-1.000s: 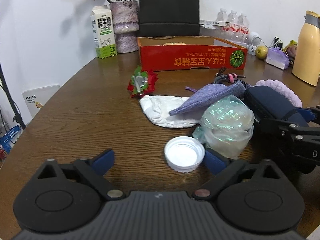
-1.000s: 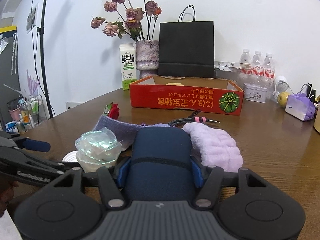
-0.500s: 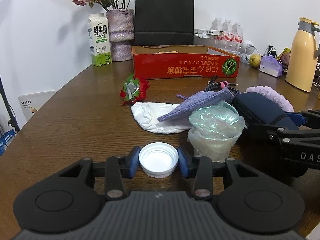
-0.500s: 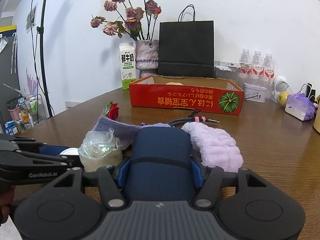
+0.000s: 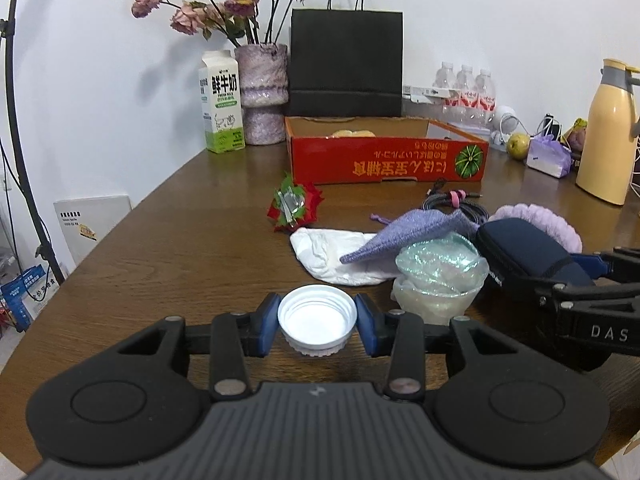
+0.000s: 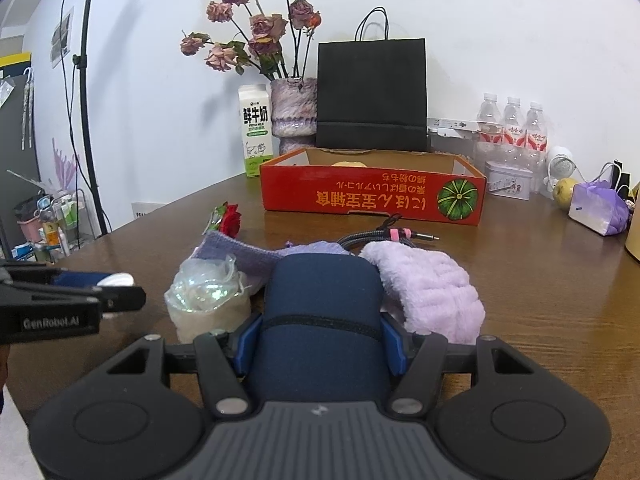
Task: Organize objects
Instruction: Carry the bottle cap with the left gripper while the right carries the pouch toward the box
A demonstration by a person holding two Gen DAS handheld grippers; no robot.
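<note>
Left gripper clamped on white cap, right gripper gripped navy case, red box at twelve o'clock

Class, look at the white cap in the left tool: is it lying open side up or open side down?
Open side up. The cap shows its hollow inside and raised rim, held between the left tool's blue pads.

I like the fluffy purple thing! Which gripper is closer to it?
Right. The right gripper, clamping the navy pouch, sits beside the fluffy purple cloth; the left gripper holds the white cap farther away.
</note>
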